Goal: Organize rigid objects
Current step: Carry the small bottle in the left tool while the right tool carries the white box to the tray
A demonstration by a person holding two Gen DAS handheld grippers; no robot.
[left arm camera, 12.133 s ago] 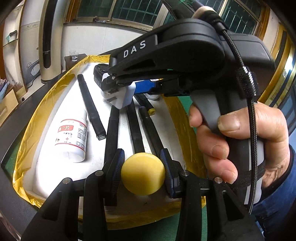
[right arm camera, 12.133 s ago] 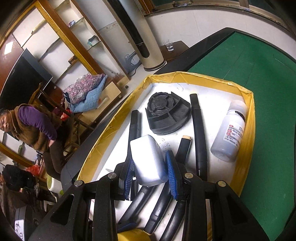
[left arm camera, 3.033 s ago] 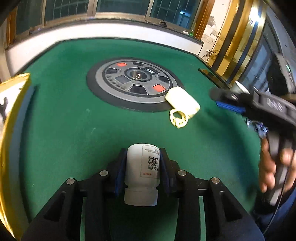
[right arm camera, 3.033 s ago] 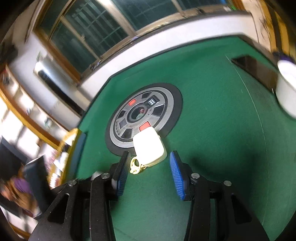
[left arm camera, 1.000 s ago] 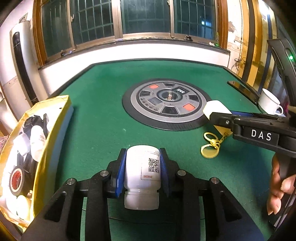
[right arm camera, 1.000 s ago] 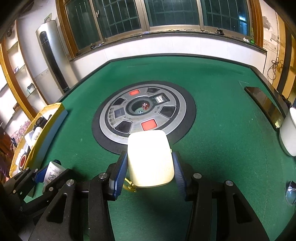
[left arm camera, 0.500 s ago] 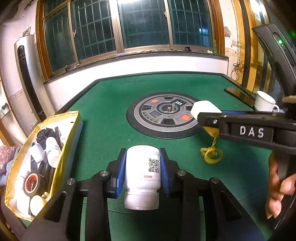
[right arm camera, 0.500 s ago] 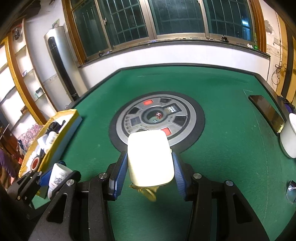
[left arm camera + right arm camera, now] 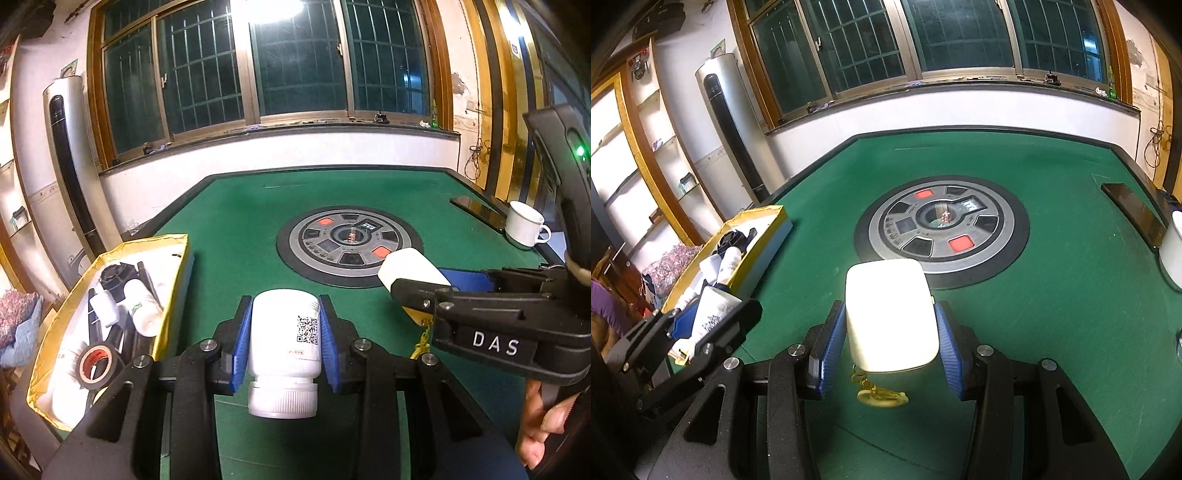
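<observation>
My left gripper is shut on a white pill bottle with a QR label, its cap toward the camera, held above the green felt. My right gripper is shut on a cream rounded case; a yellow keyring dangles under it. The right gripper with that case also shows at the right of the left wrist view. In the right wrist view the left gripper with the bottle is at lower left. A yellow-rimmed box with several black and white items sits at the table's left edge.
A round grey control dial is set in the middle of the green table. A white mug and a dark flat slab stand at the right edge. A roll of black tape lies in the box. A hand grips the right tool.
Both grippers have risen and tilted up with their loads, so more of the room and windows shows. The keyring has lifted off the felt. The yellow box has come further into view at left.
</observation>
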